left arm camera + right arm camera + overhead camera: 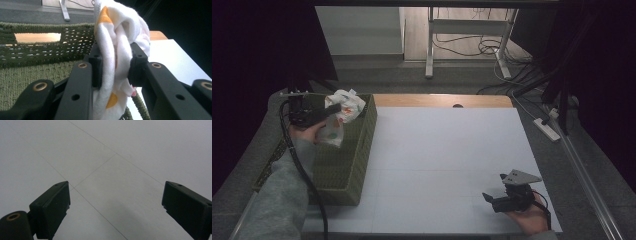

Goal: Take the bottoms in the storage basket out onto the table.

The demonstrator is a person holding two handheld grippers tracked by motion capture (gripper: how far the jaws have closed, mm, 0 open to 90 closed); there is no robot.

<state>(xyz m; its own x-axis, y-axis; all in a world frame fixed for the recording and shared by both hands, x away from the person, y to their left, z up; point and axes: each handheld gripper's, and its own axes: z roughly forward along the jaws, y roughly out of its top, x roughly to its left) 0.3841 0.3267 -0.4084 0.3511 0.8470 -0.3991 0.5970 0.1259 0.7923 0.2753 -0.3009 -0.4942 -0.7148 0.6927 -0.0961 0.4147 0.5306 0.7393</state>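
Note:
A white cloth (341, 116) with orange and green dots hangs bunched over the green woven basket (343, 172) at the table's left. My left gripper (333, 110) is shut on it, lifted above the basket's inside. In the left gripper view the cloth (117, 50) is pinched between both pads, its loose end drooping toward the basket floor (30, 75). My right gripper (489, 199) rests low at the table's front right, held by a hand, with its jaws wide apart. In the right gripper view its gripper (116, 200) has bare white table between the fingers.
The white table top (447, 150) stretches between basket and right hand. A wooden strip (442, 100) runs along its far edge. Beyond it stand a desk frame (467, 40) and floor cables; a power strip (548, 129) lies off the right side.

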